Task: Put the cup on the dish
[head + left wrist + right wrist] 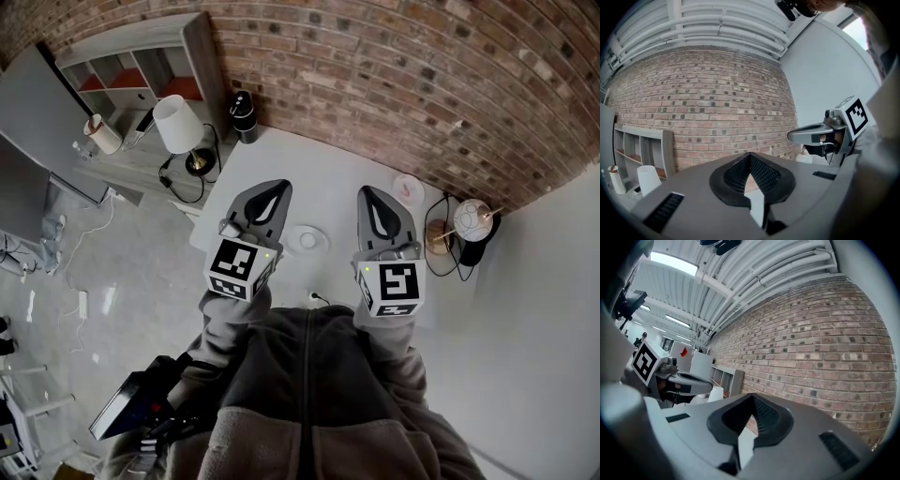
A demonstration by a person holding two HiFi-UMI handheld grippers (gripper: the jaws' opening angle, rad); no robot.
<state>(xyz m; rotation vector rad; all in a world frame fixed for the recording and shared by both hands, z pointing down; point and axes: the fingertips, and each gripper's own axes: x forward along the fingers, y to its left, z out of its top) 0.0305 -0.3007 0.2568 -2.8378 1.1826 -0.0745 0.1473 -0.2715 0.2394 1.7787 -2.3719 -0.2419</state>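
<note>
A white dish (307,241) lies on the white table (309,169), between my two grippers and below their tips. A small round white shape sits at its middle. A small white cup with pink on it (409,189) stands farther back on the right, close to the brick wall. My left gripper (277,187) and my right gripper (368,193) hang side by side above the table, both shut and holding nothing. Both gripper views point at the wall, so neither shows the dish or the cup. In each, the jaws (750,153) (752,396) meet at the tip.
A white-shaded lamp (178,122) and a black speaker (244,114) stand at the table's back left, with a grey shelf unit (141,75) behind them. A globe lamp (473,220) and its cable sit at the right edge. The brick wall (422,84) bounds the far side.
</note>
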